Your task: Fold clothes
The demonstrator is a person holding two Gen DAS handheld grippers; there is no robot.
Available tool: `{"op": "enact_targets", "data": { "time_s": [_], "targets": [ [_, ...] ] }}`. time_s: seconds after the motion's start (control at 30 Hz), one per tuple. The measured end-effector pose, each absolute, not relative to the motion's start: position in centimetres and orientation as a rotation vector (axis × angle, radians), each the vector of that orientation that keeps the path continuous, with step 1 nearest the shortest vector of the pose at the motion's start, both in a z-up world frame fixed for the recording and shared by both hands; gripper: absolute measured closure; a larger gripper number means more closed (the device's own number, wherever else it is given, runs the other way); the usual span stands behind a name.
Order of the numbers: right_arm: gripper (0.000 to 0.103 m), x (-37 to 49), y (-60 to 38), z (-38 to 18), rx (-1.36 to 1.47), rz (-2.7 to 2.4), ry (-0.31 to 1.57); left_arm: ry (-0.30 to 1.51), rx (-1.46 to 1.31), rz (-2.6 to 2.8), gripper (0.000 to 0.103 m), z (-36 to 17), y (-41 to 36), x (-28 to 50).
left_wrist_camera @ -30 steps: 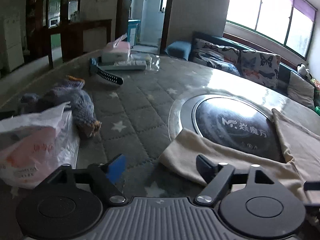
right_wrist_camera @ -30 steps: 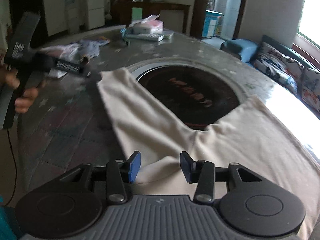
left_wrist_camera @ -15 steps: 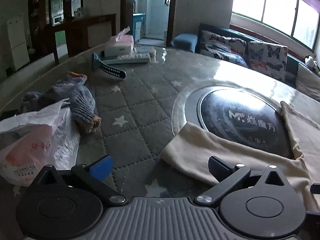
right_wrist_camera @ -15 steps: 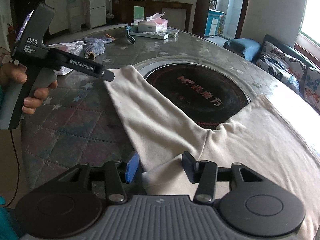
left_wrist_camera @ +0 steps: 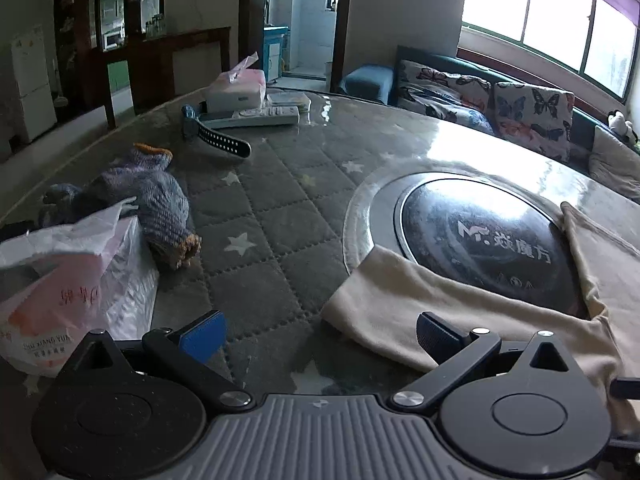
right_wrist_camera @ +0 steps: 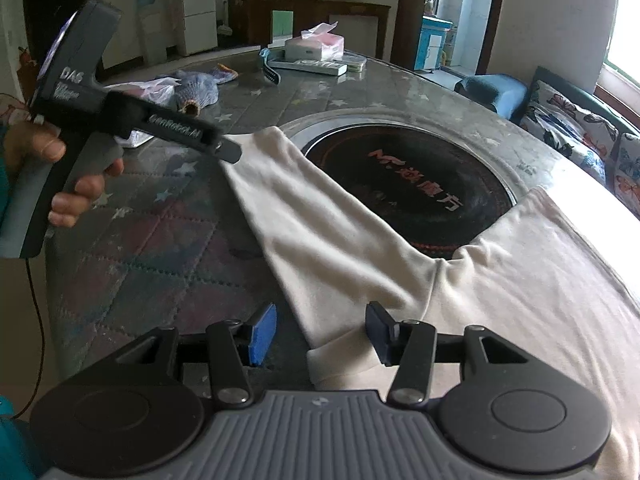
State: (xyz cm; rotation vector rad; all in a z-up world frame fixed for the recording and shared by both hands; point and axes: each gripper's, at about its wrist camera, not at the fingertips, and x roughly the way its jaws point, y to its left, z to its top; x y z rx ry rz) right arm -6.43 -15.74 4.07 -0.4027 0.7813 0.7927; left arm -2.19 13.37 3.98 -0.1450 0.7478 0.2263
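The cream garment (right_wrist_camera: pixel 460 280) lies spread on the tabletop (left_wrist_camera: pixel 260 216), one sleeve (left_wrist_camera: pixel 420 308) stretched along the near rim of the round black hob (left_wrist_camera: pixel 480 236), much as it lay a moment ago. The left tool (left_wrist_camera: pixel 316 332) now has its jaws spread wider than before, just short of the sleeve's cuff, holding nothing. The right tool (right_wrist_camera: pixel 320 334) hangs parted over the garment's folded edge, barely shifted. Further off sit a knitted sock (left_wrist_camera: pixel 156 200), a plastic bag (left_wrist_camera: pixel 68 292) and a tissue box (left_wrist_camera: pixel 238 90)
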Motion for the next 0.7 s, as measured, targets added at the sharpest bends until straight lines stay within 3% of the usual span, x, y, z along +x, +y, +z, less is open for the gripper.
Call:
{"op": "enact_targets", "data": {
  "time_s": [0.5, 0.6, 0.7],
  "targets": [
    [0.047, -7.2, -20.4, 5.1, -0.324, 0.723, 0.788, 0.749, -0.056, 0.267, 0.0, 2.8, 12.6, -1.0],
    [0.047, -7.7, -20.6, 4.2, -0.309, 0.732, 0.822, 0.733, -0.023, 0.277, 0.006, 2.8, 12.3, -0.7],
    [0.047, -8.9, -20.0, 3.9, -0.351, 0.767, 0.807, 0.716, 0.015, 0.277, 0.019, 3.0, 12.0, -0.3]
  ]
}}
